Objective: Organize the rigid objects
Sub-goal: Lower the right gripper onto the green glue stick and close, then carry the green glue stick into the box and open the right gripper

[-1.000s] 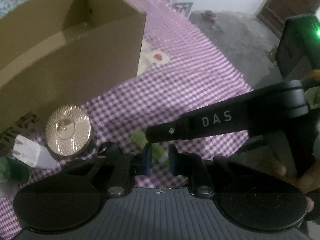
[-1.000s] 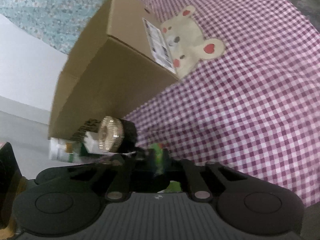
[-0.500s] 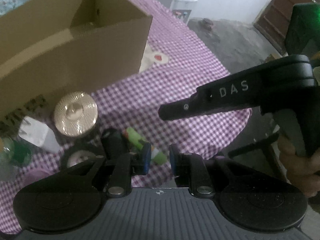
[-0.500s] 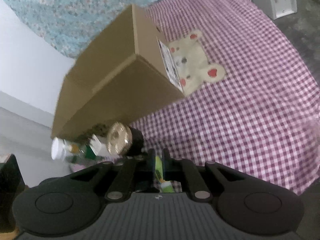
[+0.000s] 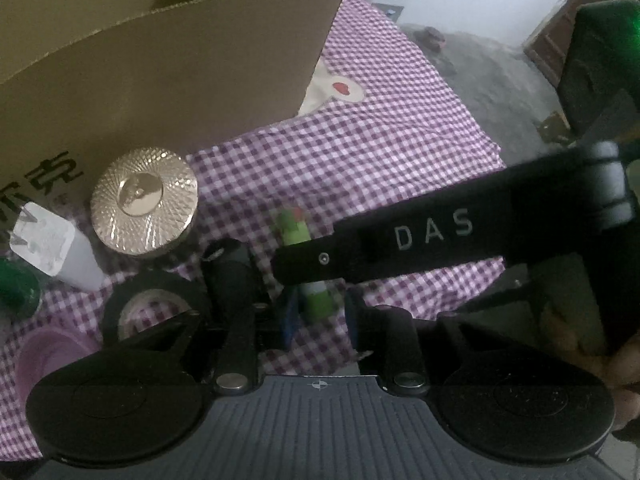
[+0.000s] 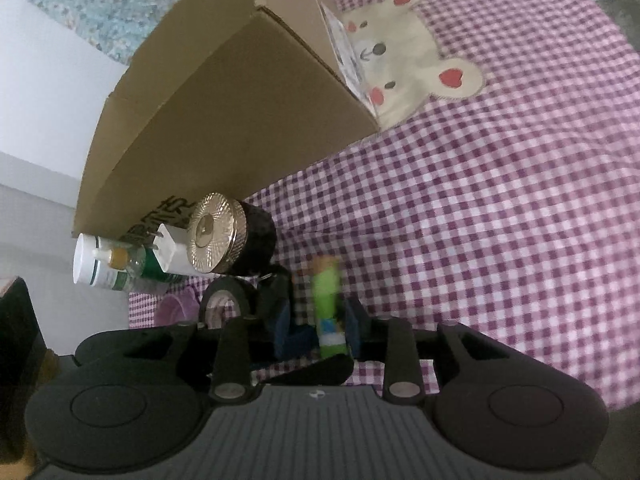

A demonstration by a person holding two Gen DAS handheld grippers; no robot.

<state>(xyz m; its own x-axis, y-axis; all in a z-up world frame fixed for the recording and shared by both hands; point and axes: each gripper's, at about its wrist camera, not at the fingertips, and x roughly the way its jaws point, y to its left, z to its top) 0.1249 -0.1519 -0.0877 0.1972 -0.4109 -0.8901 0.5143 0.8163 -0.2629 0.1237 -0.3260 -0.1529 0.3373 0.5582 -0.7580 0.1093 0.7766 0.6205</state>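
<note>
My left gripper [image 5: 318, 316] and right gripper [image 6: 318, 320] jaws have just been opening, loosely straddling the blurred green tube [image 6: 326, 300]; box [image 5: 160, 80] at eleven o'clock, cropped, on checked cloth [image 6: 480, 220].

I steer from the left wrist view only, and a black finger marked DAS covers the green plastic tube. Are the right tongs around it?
Observer: Yes, the green plastic tube lies between the right tongs; their jaws have just been opening, with a gap at its left.
Operator: What is left of the gold-lidded black jar?
Observer: A white plastic bottle with a green band, beyond the white plug.
Operator: Is anything on the brown cardboard box?
Observer: A white printed label on its end wall.
</note>
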